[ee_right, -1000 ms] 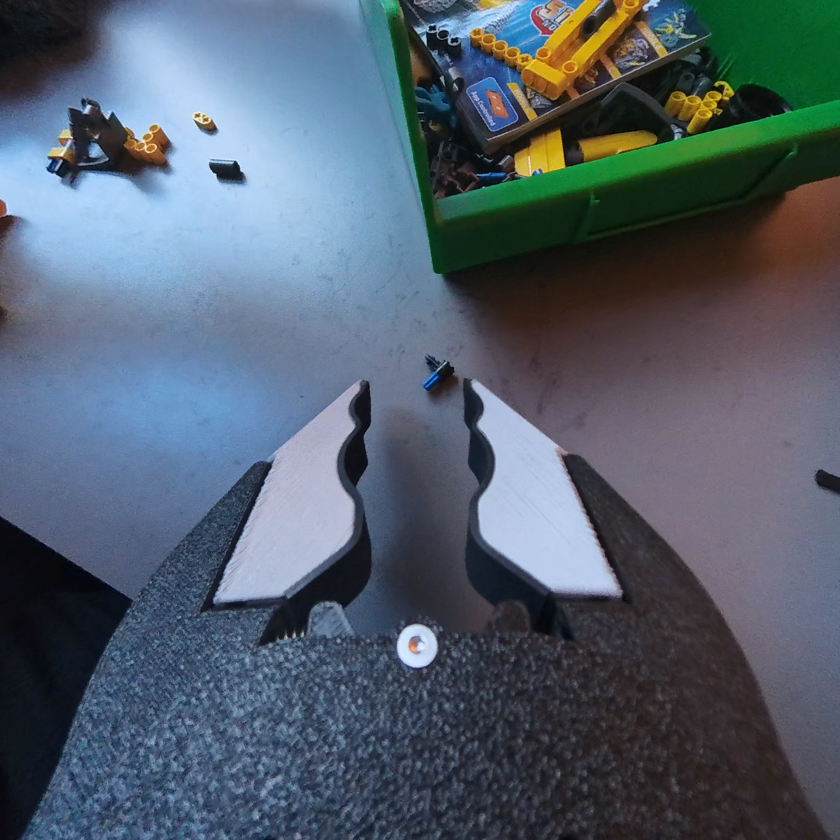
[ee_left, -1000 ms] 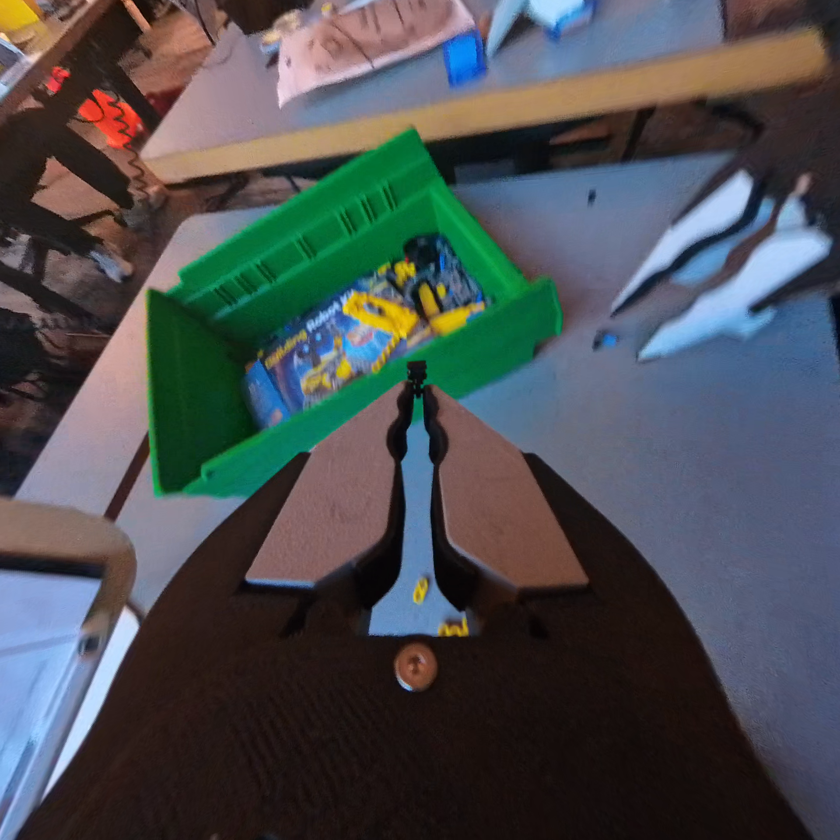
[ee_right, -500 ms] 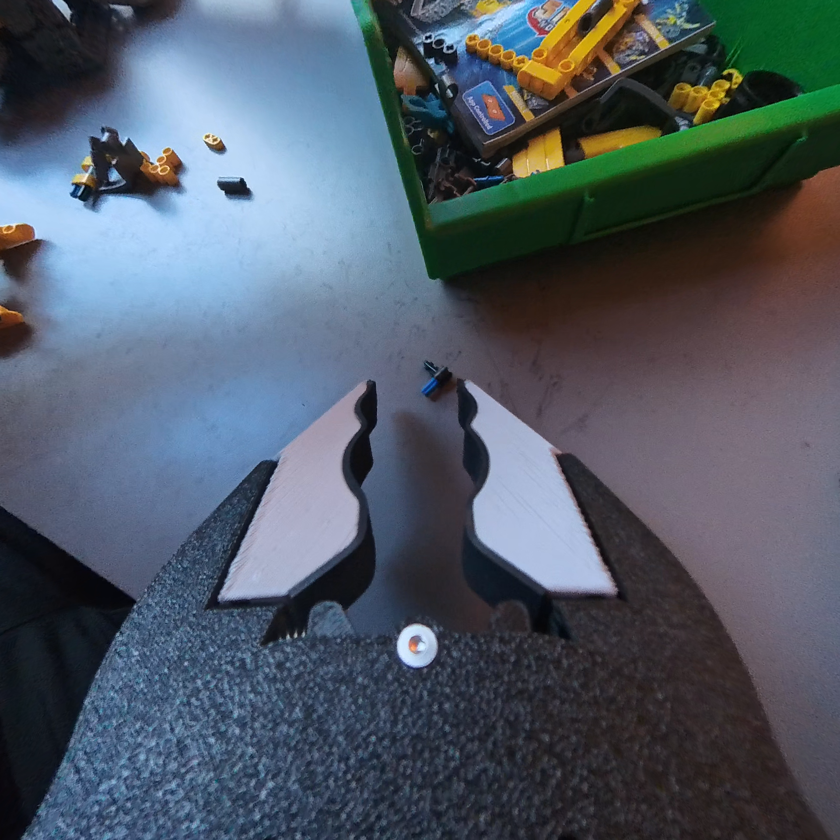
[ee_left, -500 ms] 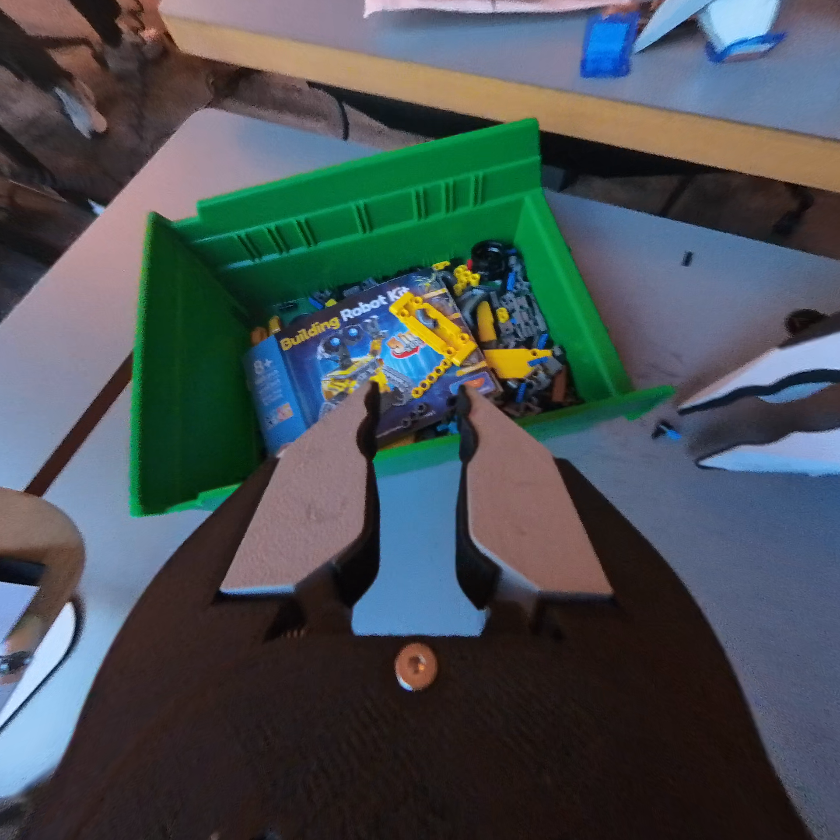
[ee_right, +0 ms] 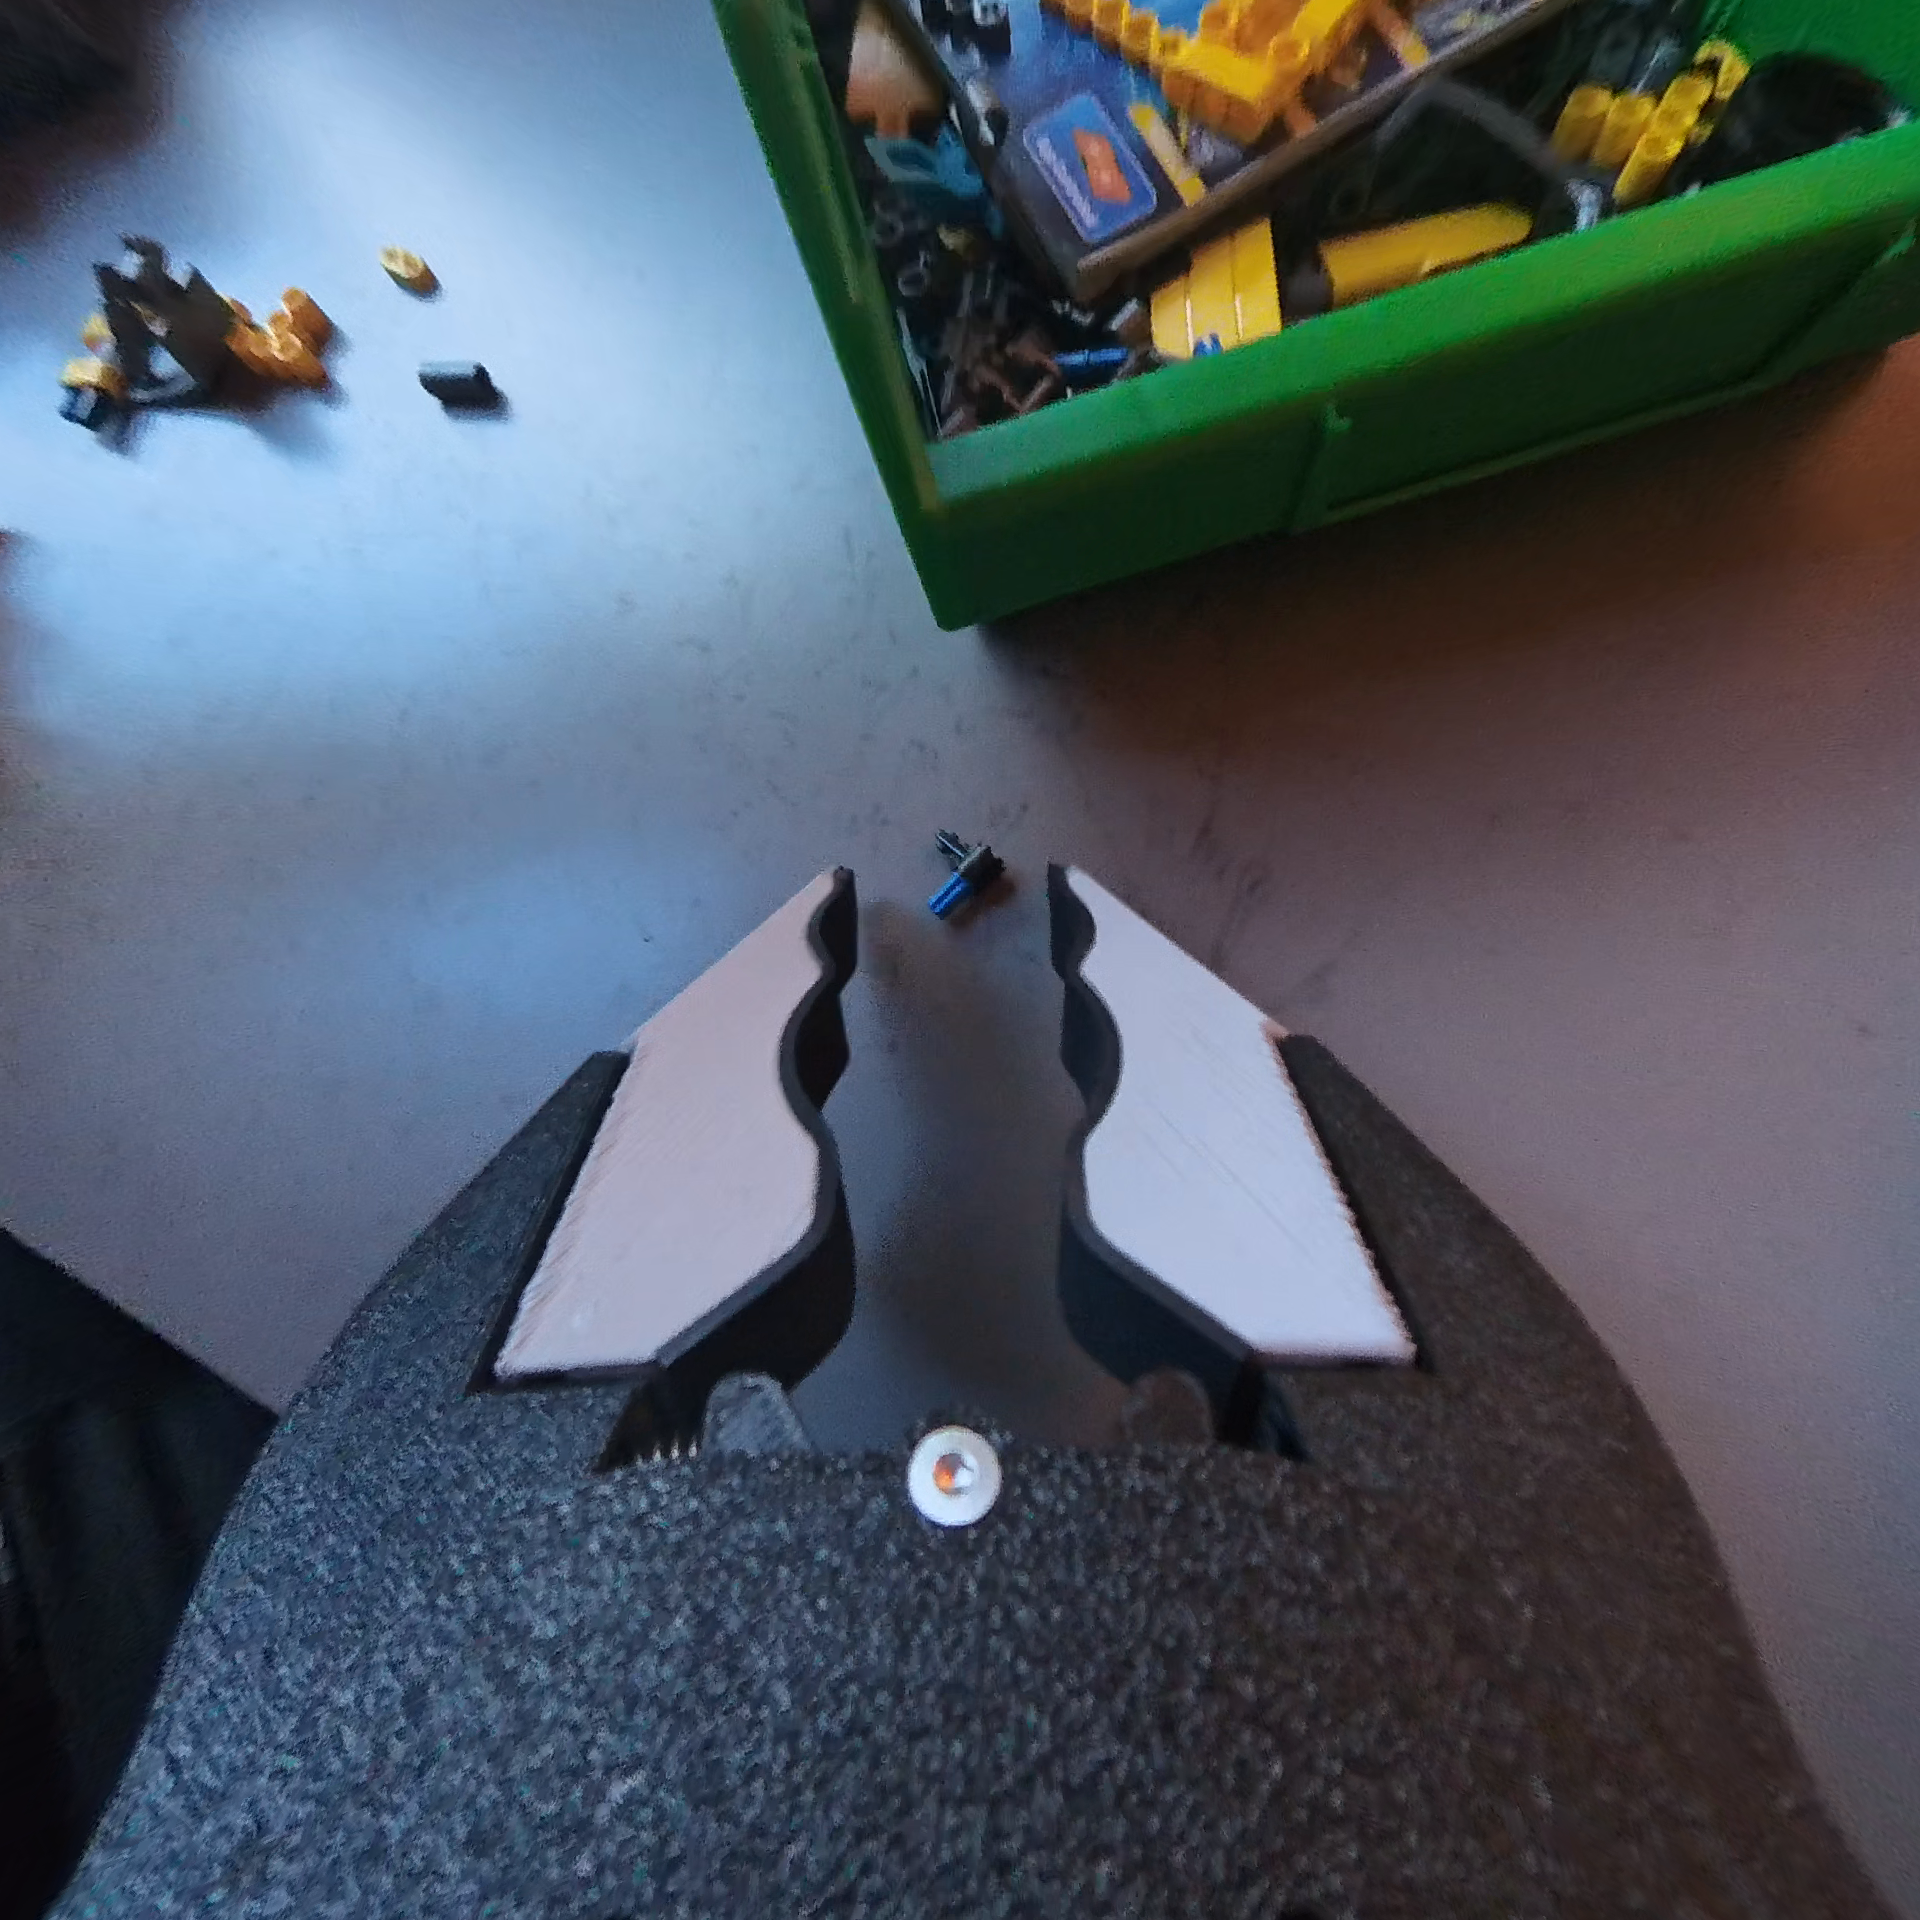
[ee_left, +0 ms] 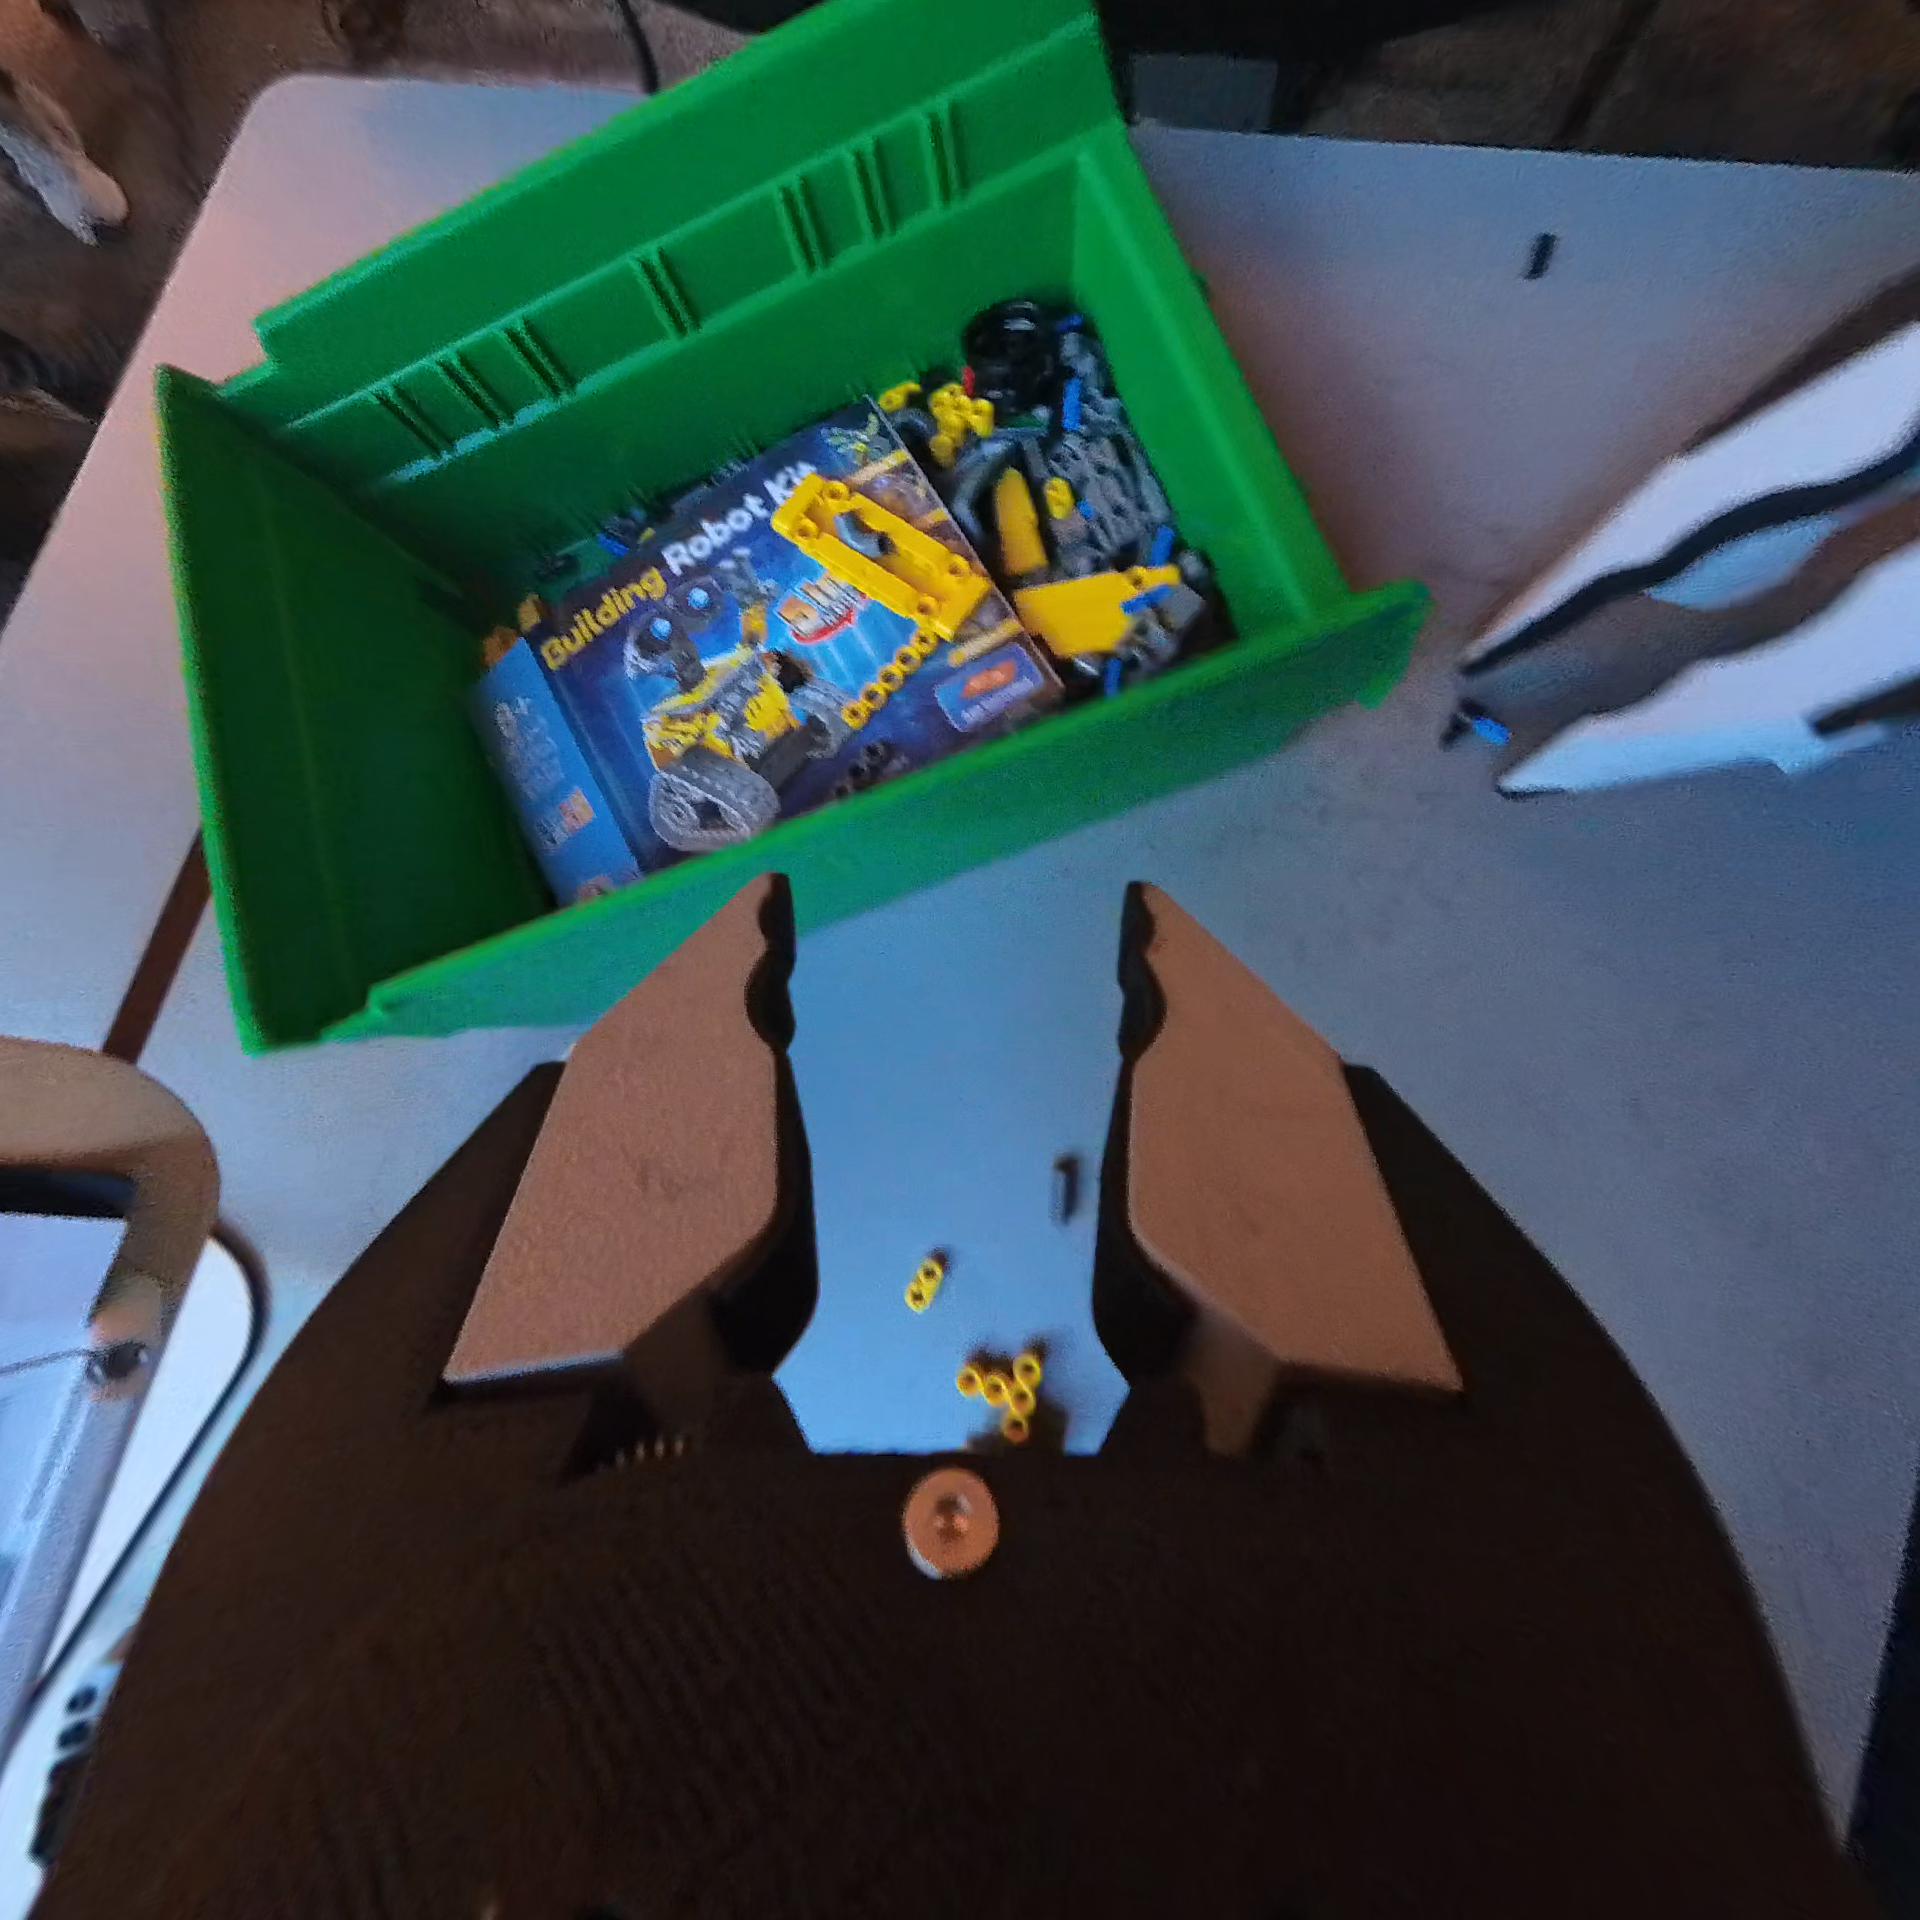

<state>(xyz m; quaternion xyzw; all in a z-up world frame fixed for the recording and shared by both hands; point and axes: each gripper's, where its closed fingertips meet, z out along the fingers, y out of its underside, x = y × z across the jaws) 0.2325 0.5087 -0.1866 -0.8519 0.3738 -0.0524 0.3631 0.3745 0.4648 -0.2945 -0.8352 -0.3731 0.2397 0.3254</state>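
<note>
In the left wrist view the left tongs (ee_left: 956, 899) stand wide and empty over the counter (ee_left: 1455, 1039), the green bin (ee_left: 312, 675) just beyond their tips. In the right wrist view the right tongs (ee_right: 951, 883) gape narrower, also empty — a small blue-and-black pin (ee_right: 964, 871) lies just ahead at centre frame, between the tips, slanting toward upper right.

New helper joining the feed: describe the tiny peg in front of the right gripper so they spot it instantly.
Find the green bin on the grey table. Off its near corner, the right gripper hangs open over the tabletop, and the peg lies just ahead of its fingertips. It is the only blue-and-black piece there, lying alone, while the yellow and black bits sit far off to the left.
</note>
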